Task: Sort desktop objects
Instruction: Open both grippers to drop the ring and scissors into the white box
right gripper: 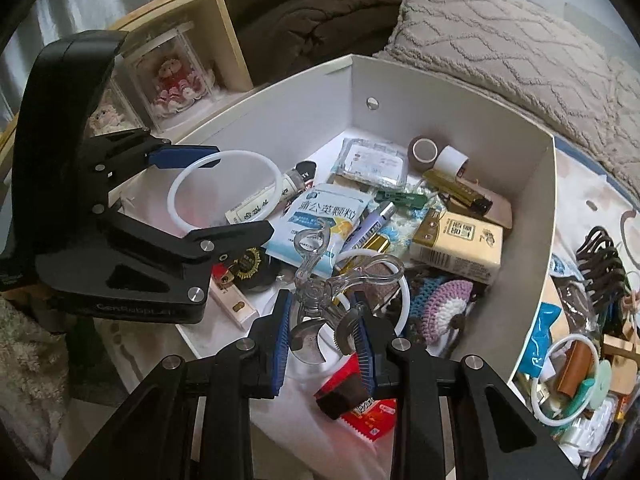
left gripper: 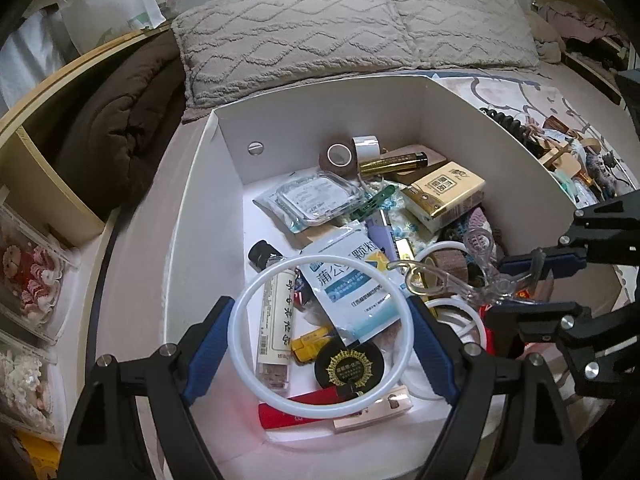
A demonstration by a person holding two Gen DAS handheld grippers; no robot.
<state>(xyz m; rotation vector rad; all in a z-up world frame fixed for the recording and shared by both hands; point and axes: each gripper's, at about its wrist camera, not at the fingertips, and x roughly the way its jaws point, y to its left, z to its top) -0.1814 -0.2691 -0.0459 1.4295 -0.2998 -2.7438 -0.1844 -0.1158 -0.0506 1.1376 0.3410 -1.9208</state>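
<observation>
I read the left gripper (left gripper: 322,344) as spread wide, its blue ribbed pads pressing the outer edge of a white plastic ring (left gripper: 408,328) on opposite sides, so the ring is clamped across its width. The ring hangs over the near-left part of the white box (left gripper: 472,128), roughly flat, its opening facing up toward the camera; in the right wrist view the same white ring (right gripper: 176,184) sits between the left gripper's (right gripper: 200,196) two fingers. The right gripper (right gripper: 325,332) is nearly closed, pads gripping a clear plastic eyelash curler (right gripper: 320,292) at its curved clamp end. The curler's long axis runs away from the gripper, loop handles pointing to the far side, above the box contents. From the left wrist view the curler (left gripper: 480,276) lies left-to-right, handles left, held by the right gripper (left gripper: 520,280). Below lie a glossy blue-white sachet (left gripper: 352,280), a gold-and-cream carton (left gripper: 444,196), a brown tape roll (left gripper: 338,156), and a paper-labelled cylindrical tube (left gripper: 276,332). The box is smooth white card with straight walls, resting on a bed beside quilted grey pillows (left gripper: 320,32).
</observation>
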